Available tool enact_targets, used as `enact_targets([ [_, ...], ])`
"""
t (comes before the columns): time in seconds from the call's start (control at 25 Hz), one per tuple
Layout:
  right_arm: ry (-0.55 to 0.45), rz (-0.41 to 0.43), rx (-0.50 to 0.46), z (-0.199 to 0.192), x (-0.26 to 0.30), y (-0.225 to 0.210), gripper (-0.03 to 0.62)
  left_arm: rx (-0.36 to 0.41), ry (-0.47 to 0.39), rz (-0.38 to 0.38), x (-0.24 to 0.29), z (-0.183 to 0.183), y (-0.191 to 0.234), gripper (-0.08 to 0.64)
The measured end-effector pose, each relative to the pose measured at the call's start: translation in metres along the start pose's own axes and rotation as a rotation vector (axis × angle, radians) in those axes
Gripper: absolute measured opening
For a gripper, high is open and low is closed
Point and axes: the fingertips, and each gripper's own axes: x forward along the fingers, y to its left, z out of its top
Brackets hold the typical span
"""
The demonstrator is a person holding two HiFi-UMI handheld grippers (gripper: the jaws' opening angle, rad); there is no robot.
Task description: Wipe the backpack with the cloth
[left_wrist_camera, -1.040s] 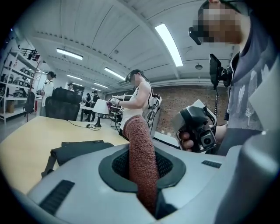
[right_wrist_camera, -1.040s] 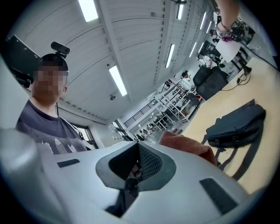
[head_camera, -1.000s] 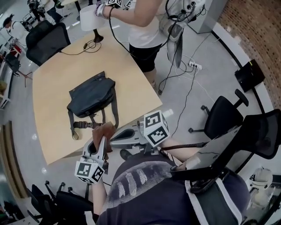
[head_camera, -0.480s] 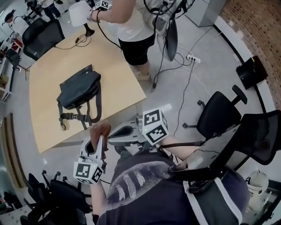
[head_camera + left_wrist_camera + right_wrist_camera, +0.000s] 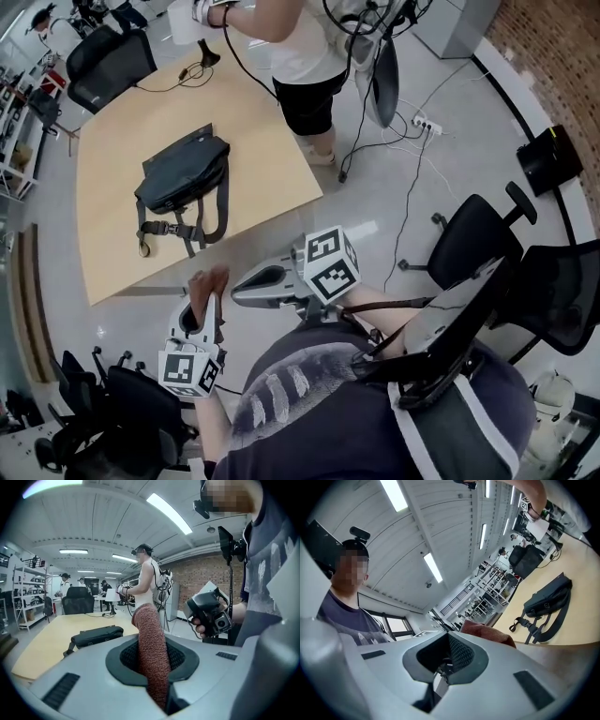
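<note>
A dark backpack lies flat on the wooden table, its straps trailing toward the near edge. My left gripper hangs over the floor short of the table, shut on a reddish-brown cloth. In the left gripper view the cloth stands up from the left gripper, with the backpack beyond it. My right gripper sits just right of the cloth, shut and holding nothing. The right gripper view shows the right gripper, the cloth and the backpack farther off.
Another person stands at the table's far side holding grippers near a small lamp. Black office chairs stand at the right, lower left and top left. Cables and a power strip lie on the floor.
Both grippers have drawn back from the table's near edge and now hang over the floor. The cloth stays clamped in the left one. The backpack lies as before.
</note>
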Motion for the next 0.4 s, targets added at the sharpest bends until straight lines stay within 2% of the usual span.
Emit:
enact_targets([
  [0.16,-0.023,0.004,0.034,-0.017,0.02,0.015,0.002,0.035,0.016,0.053,-0.041,-0.014,0.004,0.055],
  [0.4,-0.016,0.008,0.058,-0.064,0.062,0.047,0.002,-0.039,0.006,0.07,-0.122,-0.05,-0.001,0.055],
])
